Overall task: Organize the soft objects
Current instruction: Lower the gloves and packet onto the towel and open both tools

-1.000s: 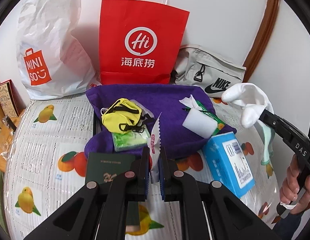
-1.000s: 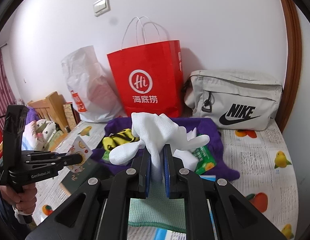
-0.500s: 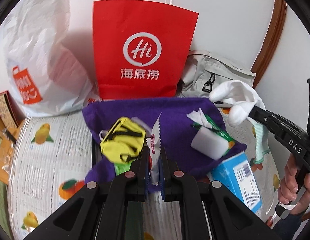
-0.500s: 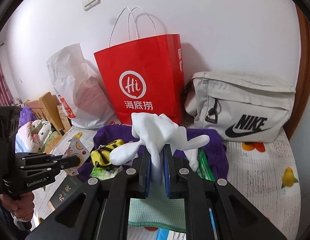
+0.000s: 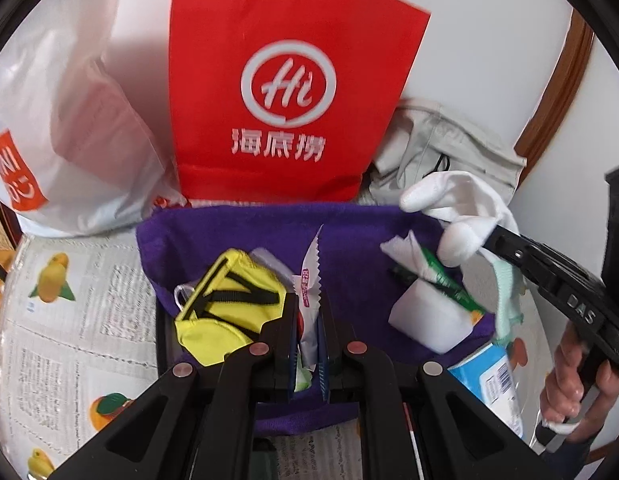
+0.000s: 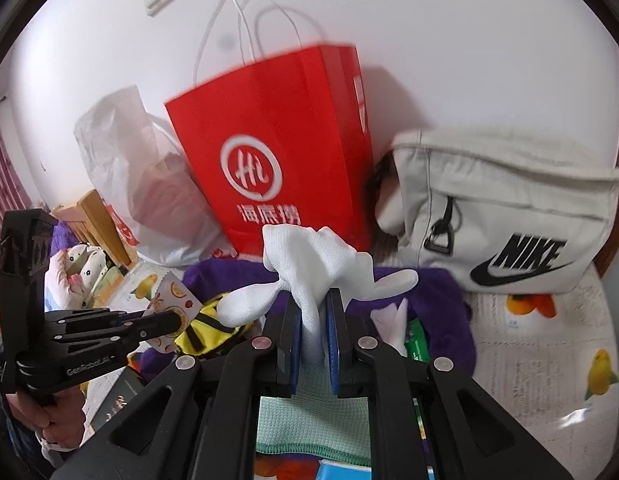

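Note:
My left gripper is shut on a small white sachet with a serrated edge, held above the purple towel. My right gripper is shut on a white knit glove together with a mint-green cloth that hangs below it. The glove also shows in the left wrist view, at the right. On the towel lie a yellow pouch, a white sponge block and a green tissue pack.
A red paper bag stands against the wall behind the towel, a white plastic bag to its left and a beige Nike bag to its right. A blue box lies at the towel's right corner.
Both grippers have moved forward toward the red bag and the wall, each keeping its hold. The bags look larger and the passport has dropped out of the left view.

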The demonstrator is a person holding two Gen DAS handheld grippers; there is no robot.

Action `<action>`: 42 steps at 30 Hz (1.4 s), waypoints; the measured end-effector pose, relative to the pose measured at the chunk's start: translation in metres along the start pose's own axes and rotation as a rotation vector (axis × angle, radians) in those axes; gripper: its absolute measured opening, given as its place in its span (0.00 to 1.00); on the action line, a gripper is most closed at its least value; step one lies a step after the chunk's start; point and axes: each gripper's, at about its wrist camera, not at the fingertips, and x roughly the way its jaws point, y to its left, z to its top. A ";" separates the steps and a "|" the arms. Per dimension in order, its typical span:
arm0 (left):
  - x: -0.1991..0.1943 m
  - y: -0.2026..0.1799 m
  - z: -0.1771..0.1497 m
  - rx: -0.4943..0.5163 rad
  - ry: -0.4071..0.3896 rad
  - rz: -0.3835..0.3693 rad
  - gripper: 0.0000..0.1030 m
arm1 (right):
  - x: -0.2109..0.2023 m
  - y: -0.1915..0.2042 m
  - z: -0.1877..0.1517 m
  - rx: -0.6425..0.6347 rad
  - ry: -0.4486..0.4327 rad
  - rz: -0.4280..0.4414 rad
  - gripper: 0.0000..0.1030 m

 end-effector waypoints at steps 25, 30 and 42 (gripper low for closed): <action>0.048 -0.008 -0.009 -0.010 0.133 -0.087 0.08 | 0.055 -0.018 -0.023 0.028 0.179 0.025 0.26; 0.053 -0.009 -0.011 -0.012 0.139 -0.084 0.10 | 0.044 -0.021 -0.019 0.040 0.137 0.020 0.48; 0.052 -0.002 -0.010 -0.019 0.122 -0.057 0.25 | 0.038 -0.018 -0.015 0.032 0.121 0.017 0.48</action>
